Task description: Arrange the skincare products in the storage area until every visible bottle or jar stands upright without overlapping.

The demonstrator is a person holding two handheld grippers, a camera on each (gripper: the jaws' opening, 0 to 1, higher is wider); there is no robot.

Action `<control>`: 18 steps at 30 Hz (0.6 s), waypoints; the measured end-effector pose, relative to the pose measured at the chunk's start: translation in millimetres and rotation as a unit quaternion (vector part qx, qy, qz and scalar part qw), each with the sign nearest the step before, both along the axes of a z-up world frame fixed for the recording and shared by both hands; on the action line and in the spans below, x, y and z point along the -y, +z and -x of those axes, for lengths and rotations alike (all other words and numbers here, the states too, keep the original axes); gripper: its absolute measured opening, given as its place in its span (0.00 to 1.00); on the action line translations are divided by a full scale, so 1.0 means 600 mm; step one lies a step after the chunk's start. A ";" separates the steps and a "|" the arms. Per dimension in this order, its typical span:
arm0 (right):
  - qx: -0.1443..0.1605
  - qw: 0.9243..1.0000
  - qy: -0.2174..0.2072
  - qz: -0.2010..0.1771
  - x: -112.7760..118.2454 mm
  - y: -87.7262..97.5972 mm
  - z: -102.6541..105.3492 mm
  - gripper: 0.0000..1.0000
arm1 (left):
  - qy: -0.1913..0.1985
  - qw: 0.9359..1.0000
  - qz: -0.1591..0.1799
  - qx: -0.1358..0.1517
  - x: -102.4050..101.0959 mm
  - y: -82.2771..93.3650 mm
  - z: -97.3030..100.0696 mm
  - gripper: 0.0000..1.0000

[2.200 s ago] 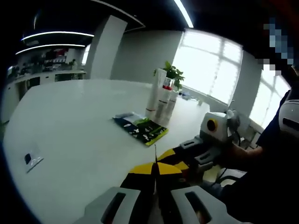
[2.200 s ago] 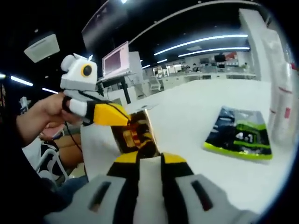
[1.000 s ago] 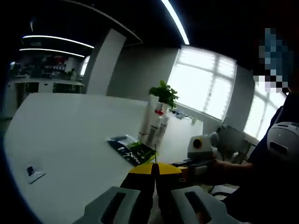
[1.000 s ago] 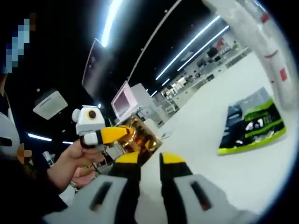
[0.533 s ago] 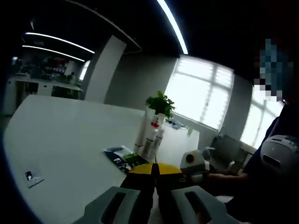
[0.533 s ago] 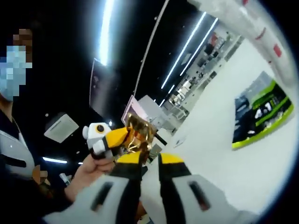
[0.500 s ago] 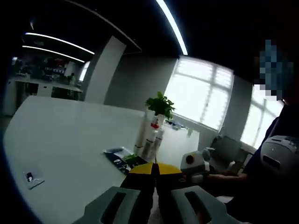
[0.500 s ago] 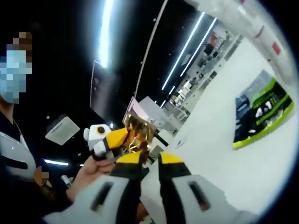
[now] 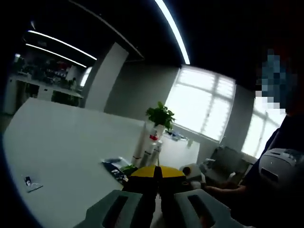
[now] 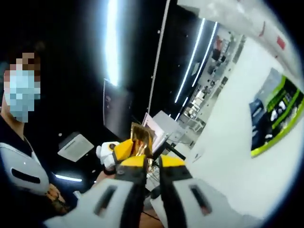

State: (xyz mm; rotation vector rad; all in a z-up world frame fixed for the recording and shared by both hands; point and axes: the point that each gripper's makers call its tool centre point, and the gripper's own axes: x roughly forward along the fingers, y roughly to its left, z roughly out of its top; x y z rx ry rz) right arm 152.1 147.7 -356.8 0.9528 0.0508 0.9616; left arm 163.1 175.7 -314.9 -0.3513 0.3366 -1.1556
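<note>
Skincare tubes stand upright on the white table beside a green-and-black packet in the left gripper view, whose left gripper has its jaws pressed together. The right gripper view shows the right gripper, jaws narrowly apart, meeting a gold foil packet at the left gripper's tip.

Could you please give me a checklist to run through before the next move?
1. Left tool shut on the gold packet: ok.
2. Right tool gripping that packet too: cannot tell.
3. Gold packet placed on the table: not ok, it is held in the air.
4. White tubes upright: ok.
5. Green packet standing: not ok, it lies flat.
</note>
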 end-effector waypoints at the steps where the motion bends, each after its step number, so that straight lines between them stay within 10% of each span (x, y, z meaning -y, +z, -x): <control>1: 0.000 1.000 0.000 -0.001 0.000 0.000 0.000 0.08 | -0.003 1.000 0.003 -0.003 0.001 0.000 0.002 0.00; 18: -0.007 0.999 0.003 -0.050 0.007 0.013 0.006 0.06 | -0.009 0.999 0.033 -0.023 0.008 0.007 0.012 0.00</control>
